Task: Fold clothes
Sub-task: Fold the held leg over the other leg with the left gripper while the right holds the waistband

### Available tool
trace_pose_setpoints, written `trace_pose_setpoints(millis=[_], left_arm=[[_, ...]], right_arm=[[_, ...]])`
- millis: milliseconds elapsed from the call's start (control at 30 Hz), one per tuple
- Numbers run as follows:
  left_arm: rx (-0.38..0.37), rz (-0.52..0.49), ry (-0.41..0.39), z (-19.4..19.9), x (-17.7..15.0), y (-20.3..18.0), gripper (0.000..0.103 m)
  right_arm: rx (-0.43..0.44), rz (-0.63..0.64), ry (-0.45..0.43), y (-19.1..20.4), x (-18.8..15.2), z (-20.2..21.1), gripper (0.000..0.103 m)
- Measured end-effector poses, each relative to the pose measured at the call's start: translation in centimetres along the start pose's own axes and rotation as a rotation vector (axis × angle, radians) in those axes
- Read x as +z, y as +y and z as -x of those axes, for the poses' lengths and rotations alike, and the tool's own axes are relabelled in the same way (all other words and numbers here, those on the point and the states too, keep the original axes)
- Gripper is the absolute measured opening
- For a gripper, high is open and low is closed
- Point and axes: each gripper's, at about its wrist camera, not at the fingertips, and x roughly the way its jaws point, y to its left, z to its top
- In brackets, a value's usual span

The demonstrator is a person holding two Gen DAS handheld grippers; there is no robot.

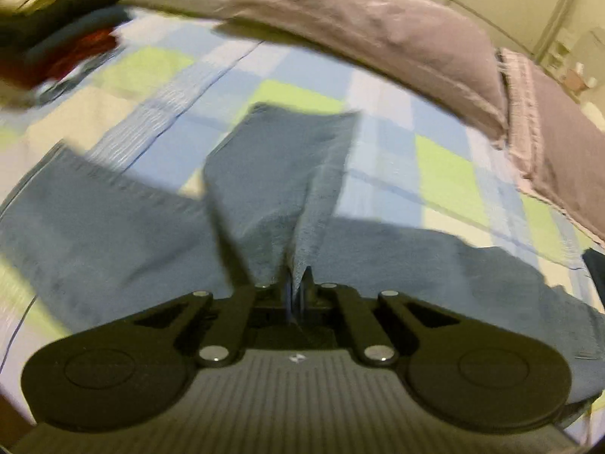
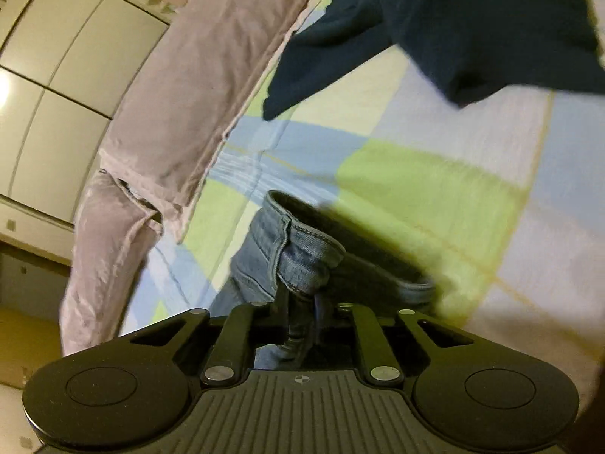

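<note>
Two tools were at work on one pair of blue jeans (image 1: 113, 227), which lay across the bed (image 1: 446, 174) on a checked cover of blue, green and white. The left tool (image 1: 297, 280) was clenched on a fold of the denim, and the cloth rose from its closed jaws like a small tent while the rest spread flat to both sides. The right tool (image 2: 298, 302) was also closed, gripping a thick hemmed edge of the jeans, perhaps the waistband or a leg opening; I could not tell which. Pink-grey pillows (image 1: 378, 26) lay along the far side of the bed, a dark garment (image 2: 472, 26) was near them, and some dark and red clothes (image 1: 68, 49) were heaped in a corner. Both pictures were blurred. I judged that the fold was in progress, with both ends lifted. The next move would need both tools to carry the cloth over together, evenly, and lay it down with the edges matching before letting go.
</note>
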Motion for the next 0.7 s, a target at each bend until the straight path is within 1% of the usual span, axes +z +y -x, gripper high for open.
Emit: trace_pose_setpoints(millis=[67, 133, 200, 267, 333, 433, 467, 500, 533, 567, 600, 633, 700], left_arm=[[0.014, -0.003, 0.018, -0.3, -1.0, 0.5, 0.002], [0.025, -0.019, 0.015, -0.9, -1.7, 0.4, 0.002], [0.027, -0.006, 0.000, -1.3, -2.1, 0.4, 0.002], [0.043, -0.003, 0.011, -1.9, -2.4, 0.4, 0.002], [0.061, -0.035, 0.034, -2.6, -3.0, 0.3, 0.002], [0.085, -0.095, 0.057, -3.1, -3.5, 0.0, 0.004], [0.091, -0.106, 0.067, -3.3, -3.5, -0.1, 0.006], [0.100, -0.117, 0.079, -3.4, -3.5, -0.2, 0.010], [0.107, -0.119, 0.089, -3.1, -3.4, -0.2, 0.015], [0.109, -0.115, 0.097, -2.6, -3.3, -0.3, 0.016], [0.112, -0.112, 0.105, -2.1, -3.1, -0.3, 0.017], [0.114, -0.108, 0.113, -1.6, -3.0, -0.3, 0.019], [0.129, -0.120, 0.123, 0.1, -2.4, -0.7, 0.023]], right_arm=[[-0.013, -0.004, 0.021, -0.9, -0.1, 0.1, 0.010], [-0.029, 0.016, 0.036, -0.9, -0.5, 0.0, 0.010], [-0.039, 0.034, 0.037, -0.9, -0.8, -0.1, 0.010], [-0.066, 0.055, 0.043, -1.1, -1.0, -0.5, 0.010], [-0.099, 0.084, 0.062, -1.3, -1.3, -1.0, 0.010], [-0.161, 0.160, 0.089, -1.2, -1.9, -1.6, 0.010], [-0.179, 0.191, 0.093, -0.8, -2.0, -1.7, 0.011], [-0.202, 0.231, 0.104, -0.2, -2.0, -2.0, 0.012], [-0.231, 0.270, 0.121, 0.4, -2.0, -2.4, 0.015], [-0.269, 0.309, 0.138, 1.1, -1.9, -2.6, 0.026], [-0.318, 0.348, 0.145, 2.0, -1.7, -2.6, 0.050], [-0.370, 0.389, 0.143, 2.9, -1.6, -2.2, 0.053], [-0.441, 0.462, 0.120, 4.7, -1.2, -1.2, 0.053]])
